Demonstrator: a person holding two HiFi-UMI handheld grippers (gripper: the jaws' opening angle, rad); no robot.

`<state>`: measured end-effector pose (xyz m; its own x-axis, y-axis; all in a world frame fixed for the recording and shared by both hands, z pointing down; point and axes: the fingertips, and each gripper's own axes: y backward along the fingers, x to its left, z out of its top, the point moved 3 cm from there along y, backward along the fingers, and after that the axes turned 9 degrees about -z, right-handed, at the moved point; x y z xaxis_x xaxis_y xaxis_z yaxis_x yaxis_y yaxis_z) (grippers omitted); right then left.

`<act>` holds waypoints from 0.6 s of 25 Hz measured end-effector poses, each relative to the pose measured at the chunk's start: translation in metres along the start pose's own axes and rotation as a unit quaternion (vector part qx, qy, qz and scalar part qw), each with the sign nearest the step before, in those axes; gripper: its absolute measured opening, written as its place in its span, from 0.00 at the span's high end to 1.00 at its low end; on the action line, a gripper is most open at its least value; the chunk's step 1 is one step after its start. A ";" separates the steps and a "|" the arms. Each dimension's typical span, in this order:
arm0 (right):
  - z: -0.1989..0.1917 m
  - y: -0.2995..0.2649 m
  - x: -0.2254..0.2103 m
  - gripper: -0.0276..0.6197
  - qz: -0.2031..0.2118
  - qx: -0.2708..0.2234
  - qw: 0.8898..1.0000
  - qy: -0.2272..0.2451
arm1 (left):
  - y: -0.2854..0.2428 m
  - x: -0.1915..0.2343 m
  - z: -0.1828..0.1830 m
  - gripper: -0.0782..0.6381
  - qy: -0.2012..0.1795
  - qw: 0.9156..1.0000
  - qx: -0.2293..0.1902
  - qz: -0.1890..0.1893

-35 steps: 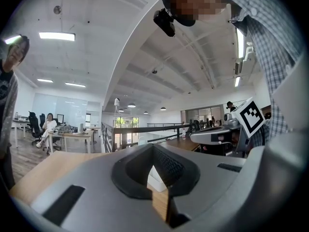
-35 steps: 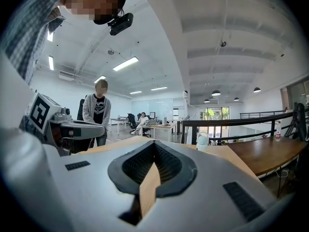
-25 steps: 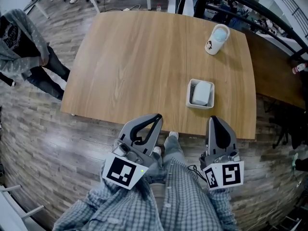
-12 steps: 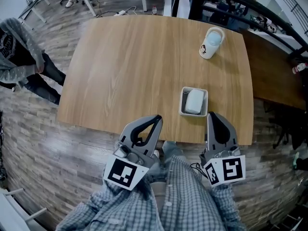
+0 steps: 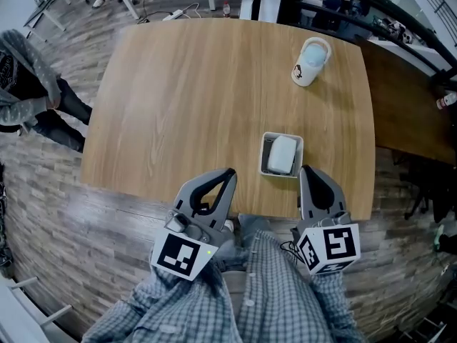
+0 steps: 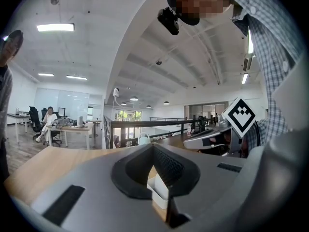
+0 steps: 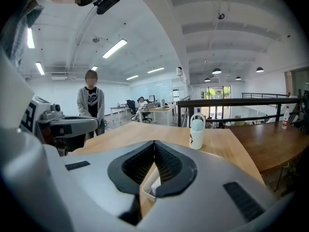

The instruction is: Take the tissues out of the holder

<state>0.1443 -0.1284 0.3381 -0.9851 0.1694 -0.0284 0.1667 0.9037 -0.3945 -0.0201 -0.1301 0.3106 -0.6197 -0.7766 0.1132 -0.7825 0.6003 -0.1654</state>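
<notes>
Nearing the table (image 5: 178, 106) since a second ago, the left gripper (image 5: 230, 171) and right gripper (image 5: 307, 170) now overlap its near edge, both pinched closed and empty. By that edge sits the white rectangular holder (image 5: 262, 156), with a rounded block of pale tissues (image 5: 282, 154) lying inside.

— Bench (image 5: 200, 106)?
— Honey-tan, fine wood grain.
— Holder (image 5: 263, 159)?
— White; tissues (image 5: 282, 154) off-white.
— Left hand-held gripper (image 5: 230, 171) and right hand-held gripper (image 5: 305, 168)?
— Grey, with black ribbed pads and black-and-white square markers.
— Sleeves (image 5: 178, 306)?
— Blue-grey check.
— Bottle (image 5: 308, 61)?
— White, pale blue lid, small dark print.
— Floor (image 5: 86, 220)?
— Grey-brown planks.
</notes>
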 end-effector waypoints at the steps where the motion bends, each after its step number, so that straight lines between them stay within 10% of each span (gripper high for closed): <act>1: -0.003 -0.002 -0.001 0.95 -0.002 0.010 1.000 0.001 | -0.002 0.000 -0.001 0.89 0.000 1.000 0.002 0.001; 15: -0.036 -0.037 -0.009 0.83 0.027 0.093 0.995 0.009 | -0.019 0.014 -0.008 0.89 0.010 1.000 0.013 0.017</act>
<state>0.1482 -0.1491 0.3858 -0.9738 0.2242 -0.0374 0.2067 0.8049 -0.5562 -0.0138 -0.1507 0.3233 -0.6468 -0.7520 0.1270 -0.7596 0.6205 -0.1947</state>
